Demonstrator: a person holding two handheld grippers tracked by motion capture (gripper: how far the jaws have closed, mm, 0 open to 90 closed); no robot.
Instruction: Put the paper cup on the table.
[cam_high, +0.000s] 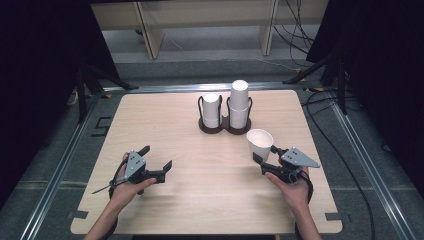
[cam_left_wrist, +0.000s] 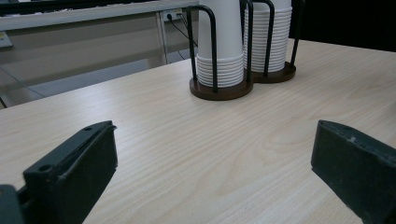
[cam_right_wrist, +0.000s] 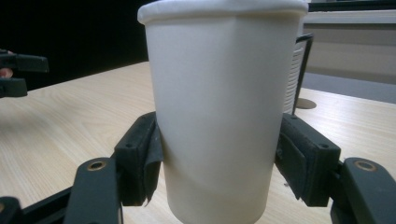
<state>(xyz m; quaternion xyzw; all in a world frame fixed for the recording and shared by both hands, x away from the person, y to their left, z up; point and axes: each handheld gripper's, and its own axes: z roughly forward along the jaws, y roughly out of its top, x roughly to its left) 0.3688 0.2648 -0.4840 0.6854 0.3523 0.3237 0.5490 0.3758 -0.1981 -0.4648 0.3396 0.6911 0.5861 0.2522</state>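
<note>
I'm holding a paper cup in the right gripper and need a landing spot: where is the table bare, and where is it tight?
The right gripper grips the paper cup. Bare wood lies between it and the open left gripper, and along the table's far-left side, left of the cup holder. It is tight just in front of the holder, where the held cup sits close to the taller stack.

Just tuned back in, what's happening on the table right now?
A person works with a hand-held gripper in each hand. The right hand-held gripper is shut on a white paper cup, mouth up, at the table's right side, in front of the cup holder. The holder's two wire slots carry stacks of cups upside down. The left hand-held gripper rests open near the table's left front, holding nothing.
</note>
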